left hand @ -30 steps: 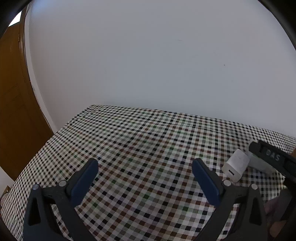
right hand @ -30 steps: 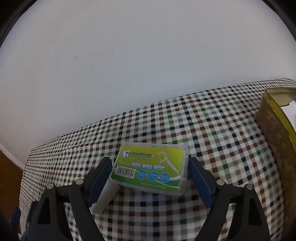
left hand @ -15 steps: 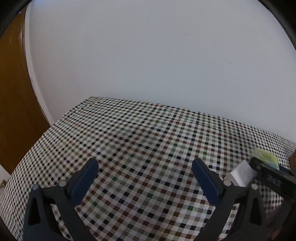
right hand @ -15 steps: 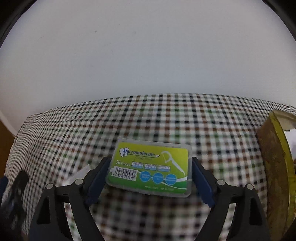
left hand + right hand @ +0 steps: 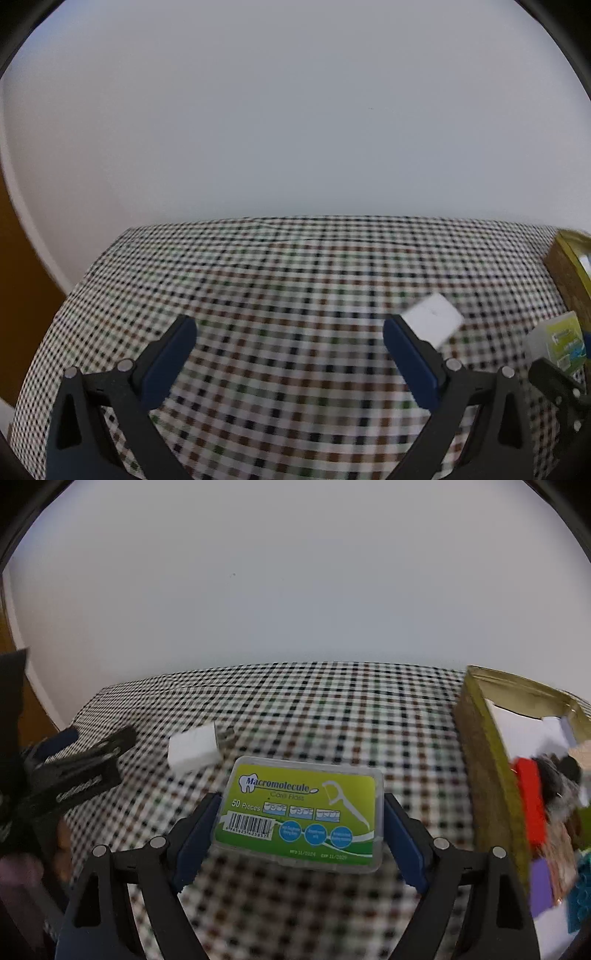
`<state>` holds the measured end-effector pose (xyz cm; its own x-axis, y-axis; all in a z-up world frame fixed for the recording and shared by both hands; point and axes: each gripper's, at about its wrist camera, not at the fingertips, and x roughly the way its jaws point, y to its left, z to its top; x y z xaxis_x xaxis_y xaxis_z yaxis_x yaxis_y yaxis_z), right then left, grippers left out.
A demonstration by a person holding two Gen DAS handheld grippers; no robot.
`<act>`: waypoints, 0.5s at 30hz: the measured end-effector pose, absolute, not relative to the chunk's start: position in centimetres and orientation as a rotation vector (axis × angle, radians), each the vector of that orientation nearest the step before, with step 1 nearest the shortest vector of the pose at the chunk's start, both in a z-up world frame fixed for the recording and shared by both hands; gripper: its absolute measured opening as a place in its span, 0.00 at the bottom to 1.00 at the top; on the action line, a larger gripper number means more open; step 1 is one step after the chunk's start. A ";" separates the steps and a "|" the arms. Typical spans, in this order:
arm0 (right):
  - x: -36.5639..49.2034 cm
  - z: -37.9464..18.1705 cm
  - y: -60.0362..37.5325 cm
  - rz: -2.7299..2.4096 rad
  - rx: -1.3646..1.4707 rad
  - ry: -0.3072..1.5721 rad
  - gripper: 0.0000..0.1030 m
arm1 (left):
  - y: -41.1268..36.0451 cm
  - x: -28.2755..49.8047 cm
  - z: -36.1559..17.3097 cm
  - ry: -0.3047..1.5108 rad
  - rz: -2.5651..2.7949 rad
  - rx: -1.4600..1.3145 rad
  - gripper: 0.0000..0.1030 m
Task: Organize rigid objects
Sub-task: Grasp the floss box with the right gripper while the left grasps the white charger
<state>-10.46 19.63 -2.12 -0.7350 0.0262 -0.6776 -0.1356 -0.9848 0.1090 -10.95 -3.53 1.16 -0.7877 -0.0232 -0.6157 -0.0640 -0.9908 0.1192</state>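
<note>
1. Left hand-held gripper (image 5: 290, 354): jaws spread wide with nothing between them, only checked cloth. It hangs over the tabletop (image 5: 295, 258) to the left of the floss box, apparently kept free for the next pick.

2. White charger block (image 5: 192, 750): lies loose on the tabletop, left of and a little beyond the floss box. In the left wrist view it shows just past the left gripper's right finger, not gripped. Judged to be the item still awaiting sorting.

3. Floss box (image 5: 300, 812): a clear, flat plastic case with a green label, "50 Pieces". It sits between the blue pads of the right hand-held gripper (image 5: 297, 834), pressed at its two short ends and carried label-up, clear of the cloth. The end-to-end grip suits a rigid case and keeps it level for lowering.

4. Yellow-rimmed box (image 5: 487, 760): an open container standing on the tabletop to the right of the floss box, near it but apart. Contents, partly blurred: a red block (image 5: 530, 801), something dark and black, white card or paper towards the back, a purple piece and a teal piece at the near end. Judged the destination for the floss box.
</note>
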 end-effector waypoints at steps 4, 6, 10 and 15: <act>-10.0 -0.8 22.0 2.834 -1.133 0.216 0.84 | -0.6 -9.9 1.6 0.383 2.845 -0.920 0.99; -10.6 -0.2 22.3 2.826 -1.135 0.258 0.84 | 0.8 -9.6 1.4 0.482 2.753 -0.883 0.99; -10.5 0.9 21.9 2.836 -1.143 0.255 0.84 | 1.9 -10.6 1.1 0.522 2.658 -0.891 0.99; -12.1 -0.6 21.2 2.828 -1.182 0.276 0.84 | 4.2 -13.0 0.5 0.593 2.584 -0.942 0.99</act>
<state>-12.12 21.15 -0.60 -0.7034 -0.0100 -0.7107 -0.1278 -0.9818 0.1403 -12.95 4.17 0.52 -0.7285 0.1580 -0.6666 -0.4329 -0.8603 0.2692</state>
